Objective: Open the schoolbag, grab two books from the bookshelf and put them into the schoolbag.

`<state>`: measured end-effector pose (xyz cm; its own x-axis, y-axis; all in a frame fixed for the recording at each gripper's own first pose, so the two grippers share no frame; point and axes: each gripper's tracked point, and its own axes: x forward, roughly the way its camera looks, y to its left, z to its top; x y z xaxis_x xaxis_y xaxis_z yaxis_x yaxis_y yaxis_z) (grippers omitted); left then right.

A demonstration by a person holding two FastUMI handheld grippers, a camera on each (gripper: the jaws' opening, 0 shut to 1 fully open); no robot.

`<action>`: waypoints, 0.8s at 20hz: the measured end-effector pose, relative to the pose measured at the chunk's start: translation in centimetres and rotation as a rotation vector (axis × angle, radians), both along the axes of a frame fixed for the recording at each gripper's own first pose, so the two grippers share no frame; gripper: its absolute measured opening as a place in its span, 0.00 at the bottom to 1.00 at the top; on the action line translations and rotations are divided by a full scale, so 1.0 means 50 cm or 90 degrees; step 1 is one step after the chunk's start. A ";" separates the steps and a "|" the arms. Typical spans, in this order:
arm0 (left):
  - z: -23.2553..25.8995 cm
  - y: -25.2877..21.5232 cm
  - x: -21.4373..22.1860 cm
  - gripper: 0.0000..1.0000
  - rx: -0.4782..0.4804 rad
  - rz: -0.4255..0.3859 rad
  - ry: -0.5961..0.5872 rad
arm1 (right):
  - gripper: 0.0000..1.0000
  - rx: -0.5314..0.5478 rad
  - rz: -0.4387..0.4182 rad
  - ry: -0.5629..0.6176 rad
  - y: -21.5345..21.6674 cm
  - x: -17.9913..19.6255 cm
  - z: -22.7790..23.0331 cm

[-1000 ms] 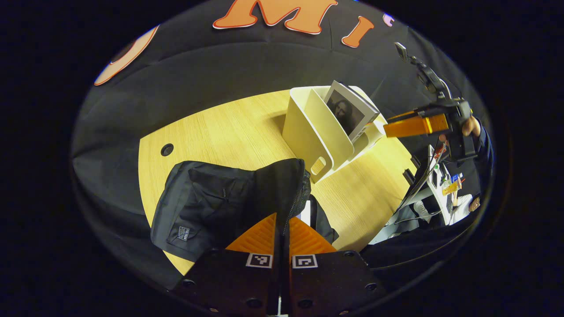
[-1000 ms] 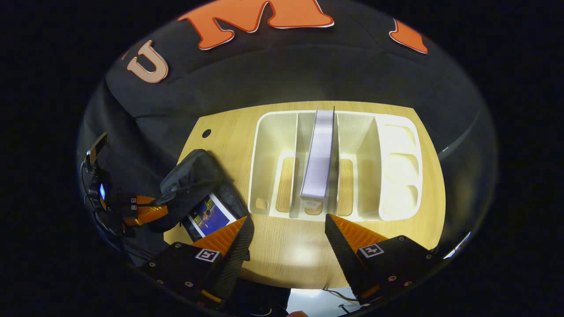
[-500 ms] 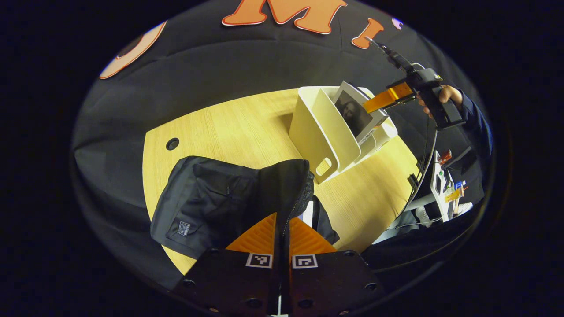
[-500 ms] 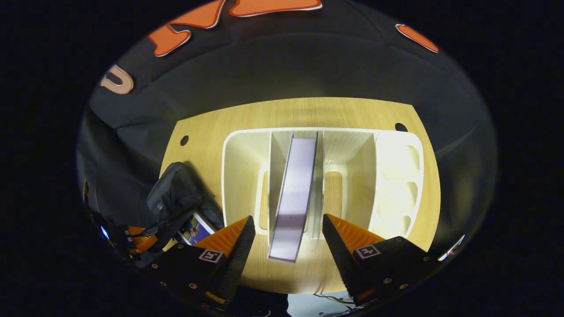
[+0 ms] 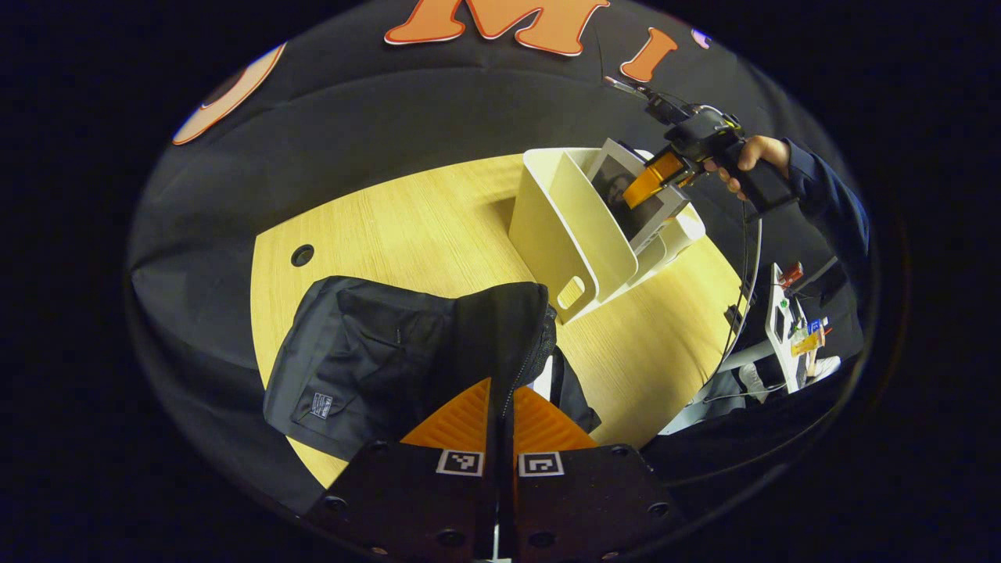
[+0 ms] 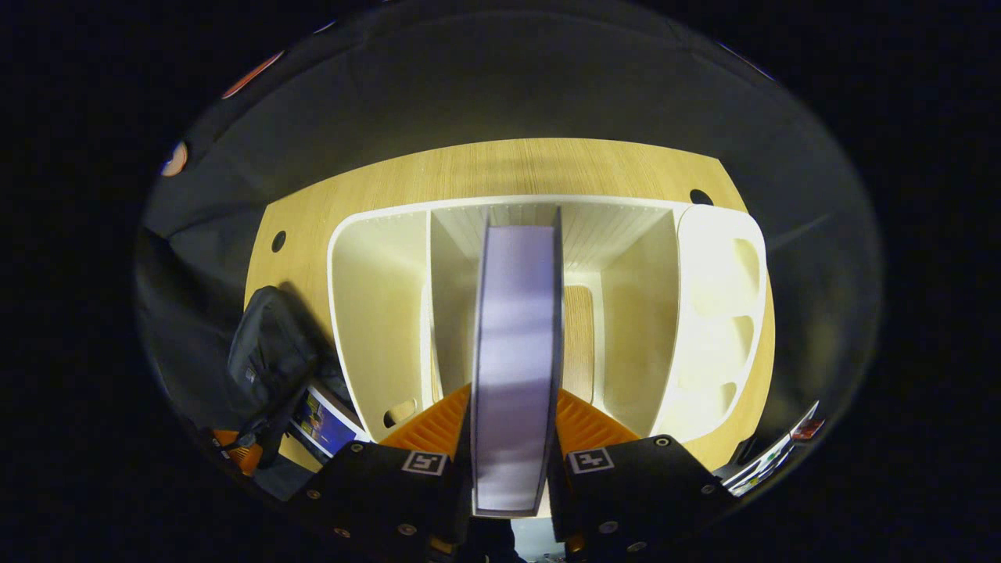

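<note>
Inside the schoolbag (image 6: 266, 352), a book (image 6: 322, 420) half-hidden.

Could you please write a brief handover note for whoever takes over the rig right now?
Left gripper: shut on the schoolbag flap, holding it open on the table.
Right gripper: shut on the book standing in the bookshelf.
Done: bag open; one book already inside.
Left: lift out this second book and put it into the bag.
</note>
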<state>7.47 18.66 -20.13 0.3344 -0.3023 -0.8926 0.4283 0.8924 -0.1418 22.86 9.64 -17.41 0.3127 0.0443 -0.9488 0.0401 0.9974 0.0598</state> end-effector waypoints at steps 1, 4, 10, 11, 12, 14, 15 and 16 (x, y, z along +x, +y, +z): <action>0.001 -0.002 0.002 0.02 0.000 -0.004 -0.001 | 0.40 -0.010 -0.005 -0.002 -0.007 -0.005 0.002; 0.002 0.000 0.006 0.02 -0.005 -0.012 -0.001 | 0.40 -0.007 -0.009 -0.002 -0.006 -0.041 0.031; 0.004 0.003 0.000 0.02 -0.012 -0.047 -0.005 | 0.39 0.028 -0.045 -0.041 -0.013 -0.149 0.089; 0.004 0.005 -0.001 0.02 -0.014 -0.052 -0.007 | 0.39 0.036 -0.055 -0.047 -0.014 -0.171 0.097; 0.005 0.003 -0.002 0.03 -0.016 -0.057 -0.008 | 0.39 0.045 -0.065 -0.053 -0.013 -0.193 0.103; 0.005 0.004 -0.003 0.02 -0.020 -0.068 -0.010 | 0.39 0.063 -0.086 -0.061 -0.011 -0.237 0.105; 0.007 0.004 -0.003 0.02 -0.019 -0.072 -0.012 | 0.38 0.070 -0.095 -0.063 -0.012 -0.257 0.107; 0.008 0.008 -0.003 0.02 -0.020 -0.077 -0.014 | 0.38 0.077 -0.103 -0.065 -0.012 -0.276 0.109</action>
<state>7.33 19.05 -19.71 0.3135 -0.3688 -0.8750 0.5359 0.8294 -0.1576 9.06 9.03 -11.96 0.4191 0.0969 -0.9028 0.1860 0.9640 0.1898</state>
